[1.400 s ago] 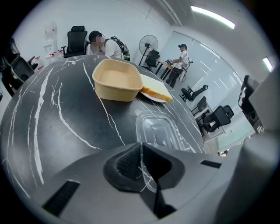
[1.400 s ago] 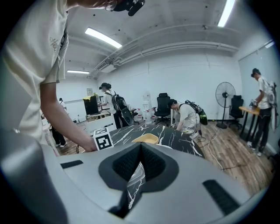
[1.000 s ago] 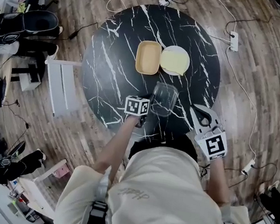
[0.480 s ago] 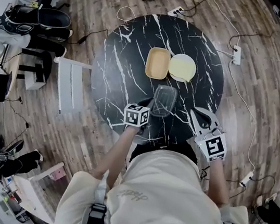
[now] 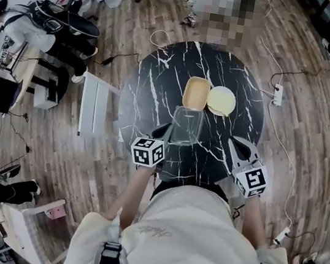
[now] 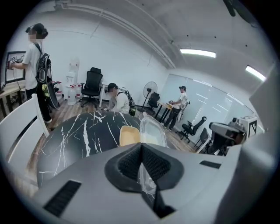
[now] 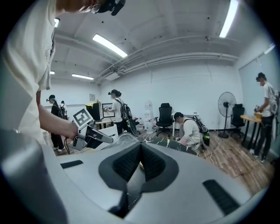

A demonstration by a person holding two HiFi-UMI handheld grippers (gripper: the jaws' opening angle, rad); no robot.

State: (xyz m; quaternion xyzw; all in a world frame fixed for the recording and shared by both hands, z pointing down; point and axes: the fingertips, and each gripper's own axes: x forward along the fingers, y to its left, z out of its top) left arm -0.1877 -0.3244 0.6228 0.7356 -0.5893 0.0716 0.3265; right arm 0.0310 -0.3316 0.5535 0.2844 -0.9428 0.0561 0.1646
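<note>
Container (image 6: 151, 129) clamped in left gripper (image 6: 141, 175) | right gripper (image 7: 141, 168) closed, empty | plate (image 5: 221, 100): head view only

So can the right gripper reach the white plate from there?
Probably yes: only bare table lies between the right gripper and the white plate; the clear lid in the left gripper sits off that line.

No words or numbers can be read anywhere; the only signs are black-and-white square code markers on the white cube (image 5: 147, 151) of the left gripper (image 5: 165, 128) and the white cube (image 5: 251, 179) of the right gripper (image 5: 236, 143), and the faint print on the person's cream shirt (image 5: 152, 231) is too small to read.
</note>
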